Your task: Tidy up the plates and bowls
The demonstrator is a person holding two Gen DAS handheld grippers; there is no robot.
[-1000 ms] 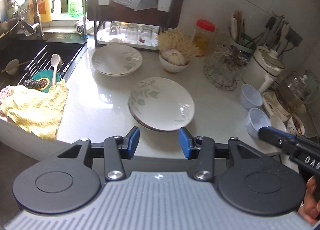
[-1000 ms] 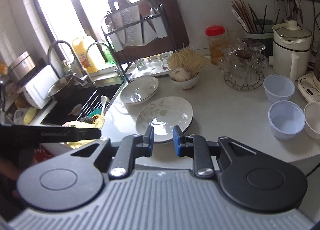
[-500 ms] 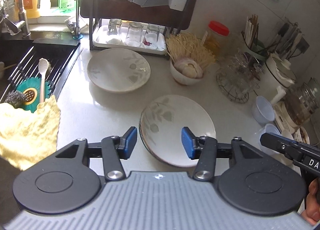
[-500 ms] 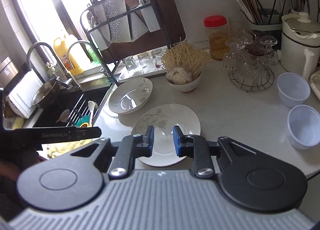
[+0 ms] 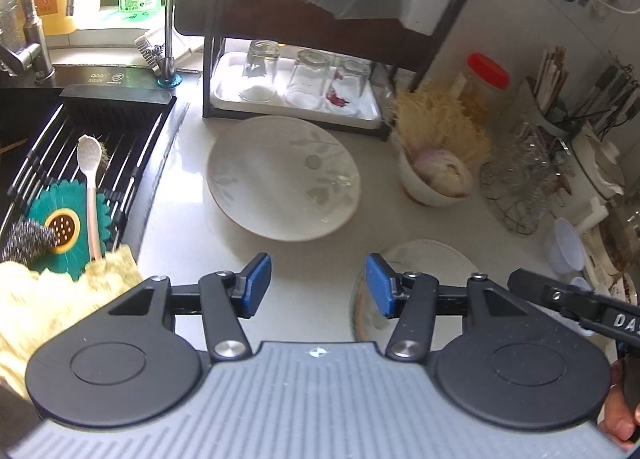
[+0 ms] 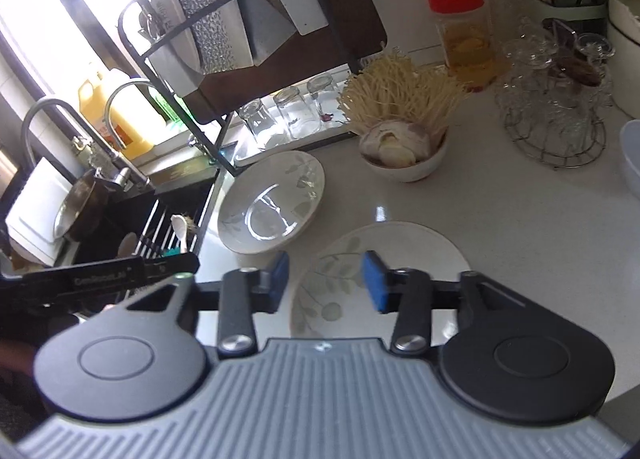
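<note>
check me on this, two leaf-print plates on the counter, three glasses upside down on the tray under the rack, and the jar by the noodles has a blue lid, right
One slip: the jar has a red lid, not blue, as the right wrist view shows. The rest holds: two leaf-print plates, far and near, and three upturned glasses on the tray under the rack.

The right gripper point(image 6: 324, 279) hangs over the pale counter point(image 6: 500, 211), its blue-padded jaws having just been opening, with nothing pressed between them. Below the gap lies the near plate point(image 6: 404, 243), white with a leaf pattern, partly hidden by the gripper body. Just beyond it to the left sits the far plate point(image 6: 272, 203), close to the sink point(image 6: 132, 219). Farther right stands a white bowl point(image 6: 416, 169) holding garlic and pale noodle-like strands. Behind it are a red-lidded jar point(image 6: 464, 35) and a wire stand of glassware point(image 6: 556, 99). A dark dish rack point(image 6: 256, 19) rises at the back. The left gripper point(image 6: 100, 279) enters from the left edge.
</note>
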